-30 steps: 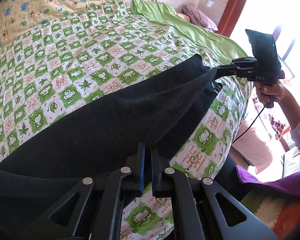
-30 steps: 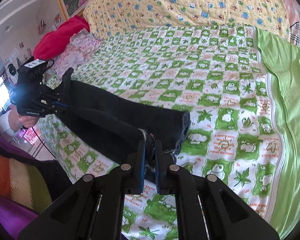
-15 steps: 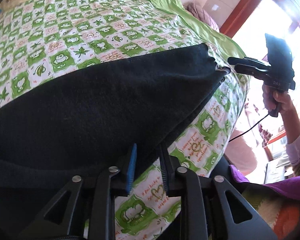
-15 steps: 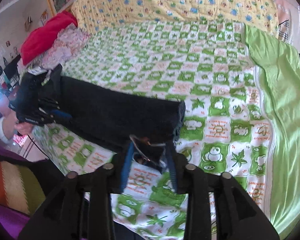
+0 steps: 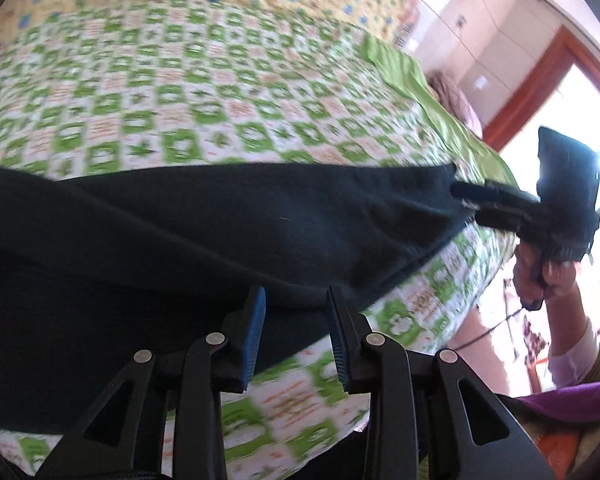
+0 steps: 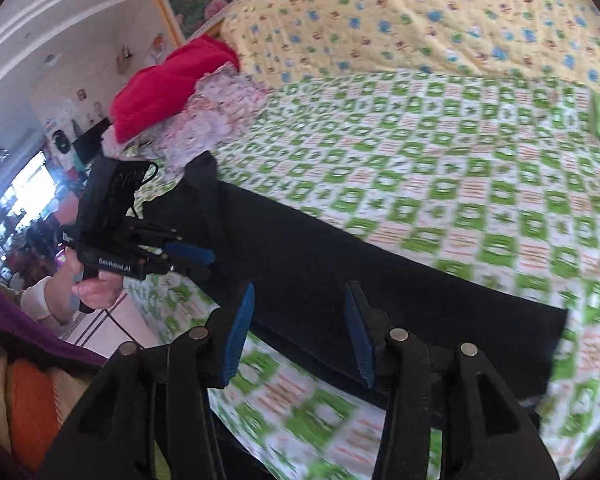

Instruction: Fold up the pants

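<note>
Bed (image 6: 440,184) bearing dark pants (image 5: 220,232) — soft, limp, light, best pinched at both ends — with left gripper (image 5: 296,332) and right gripper (image 6: 300,328) agape, empty.

Black tongs (image 5: 296,332) with blue pads (image 6: 240,336), silver rivets, white sleeve (image 6: 40,300).

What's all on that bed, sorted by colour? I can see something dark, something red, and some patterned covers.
Black: 1, the pants
Red: 1, a bundled cloth
Pink floral: 1, a crumpled fabric pile
Green-and-white checked: 1, the bedsheet
Yellow with blue prints: 1, the quilt
Plain green: 1, a sheet at the bed's edge
Total: 6
</note>
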The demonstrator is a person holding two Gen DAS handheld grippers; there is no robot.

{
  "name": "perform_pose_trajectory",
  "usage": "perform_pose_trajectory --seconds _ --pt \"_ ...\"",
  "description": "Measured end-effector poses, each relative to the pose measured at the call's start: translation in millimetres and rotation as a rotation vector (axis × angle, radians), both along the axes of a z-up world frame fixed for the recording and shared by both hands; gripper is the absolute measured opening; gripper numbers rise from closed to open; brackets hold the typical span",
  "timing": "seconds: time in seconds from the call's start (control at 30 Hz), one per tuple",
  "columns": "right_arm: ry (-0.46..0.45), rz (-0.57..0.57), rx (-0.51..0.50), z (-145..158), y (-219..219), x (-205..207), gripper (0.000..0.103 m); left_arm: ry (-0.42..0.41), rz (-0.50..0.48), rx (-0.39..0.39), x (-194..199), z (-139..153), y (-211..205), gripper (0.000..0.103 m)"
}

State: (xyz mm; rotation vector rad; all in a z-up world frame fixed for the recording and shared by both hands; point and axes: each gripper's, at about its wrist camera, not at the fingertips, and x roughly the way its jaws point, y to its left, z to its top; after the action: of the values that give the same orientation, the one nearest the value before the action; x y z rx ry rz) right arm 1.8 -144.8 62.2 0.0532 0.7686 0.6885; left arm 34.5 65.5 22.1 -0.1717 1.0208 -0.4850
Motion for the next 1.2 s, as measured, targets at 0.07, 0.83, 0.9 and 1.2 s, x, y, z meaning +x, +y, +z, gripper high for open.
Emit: perform_pose_trajectory --seconds 0.07,0.83,0.9,1.2 --pt "0.009 0.028 0.011 -3.1 14.4 4.9 0.048 -0.015 0.079 -0.003 -2.8 5.9 26.7 0.034" --pt "0.18 0.243 0.066 -30.1 138.5 85.2 0.048 -0.049 0.491 0.047 16.9 40.5 261.2 0.06" --pt "0.192 0.253 0.067 -32.0 143.6 91.6 0.048 -0.035 0.483 0.043 26.8 39.3 270.8 0.065" --pt "0.265 0.329 0.056 -38.7 173.7 120.1 0.048 0.104 0.383 -0.063 99.4 12.1 335.1 0.069"
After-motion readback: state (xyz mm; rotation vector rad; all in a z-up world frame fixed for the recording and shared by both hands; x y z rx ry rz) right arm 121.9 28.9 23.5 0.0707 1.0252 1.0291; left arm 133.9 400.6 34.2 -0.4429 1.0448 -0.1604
